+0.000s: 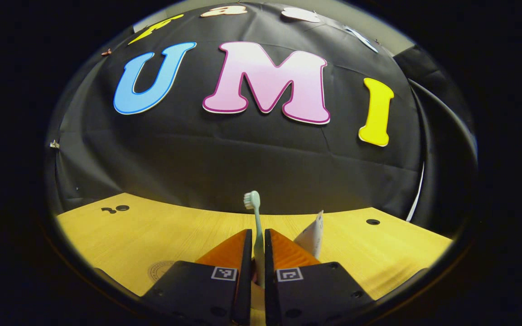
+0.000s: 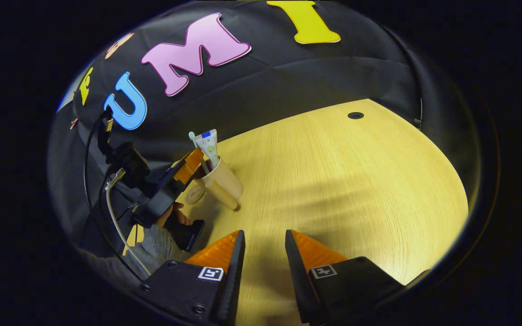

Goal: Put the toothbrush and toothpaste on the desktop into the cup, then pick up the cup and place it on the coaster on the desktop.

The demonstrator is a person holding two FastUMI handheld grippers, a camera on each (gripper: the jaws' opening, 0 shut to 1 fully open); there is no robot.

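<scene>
The cup (image 2: pixel 221 181) stood near the desk's (image 2: pixel 333 181) left part, seen from the right gripper view, with the toothbrush (image 2: pixel 191 136) and the toothpaste (image 2: pixel 208 144) both upright inside it, their tops clear of the rim. So the loading part of the task looked done, and what remained was carrying the cup to the coaster (image 2: pixel 194 195), a pale disc lying just beside the cup's base on the side of the left gripper (image 2: pixel 193 164).

That gripper reached in at the cup's rim. In its own view (image 1: pixel 257 244) the fingers stood nearly together with the toothbrush (image 1: pixel 256 222) rising between them and the toothpaste (image 1: pixel 313 235) leaning just to the right. Whether they pinched the brush stem, the cup wall, or merely flanked the brush could not be told. Its low approach suggested either a release of the brush or a grip on the rim for the short lift. A hand (image 2: pixel 175 216) held it from below.

The right gripper (image 2: pixel 264 246) hung well apart over bare desk, its fingers spread and holding nothing, probably kept out of the way, since the coaster lay on the left gripper's side.

A tall load could tip the cup if it were lifted by one wall.
</scene>
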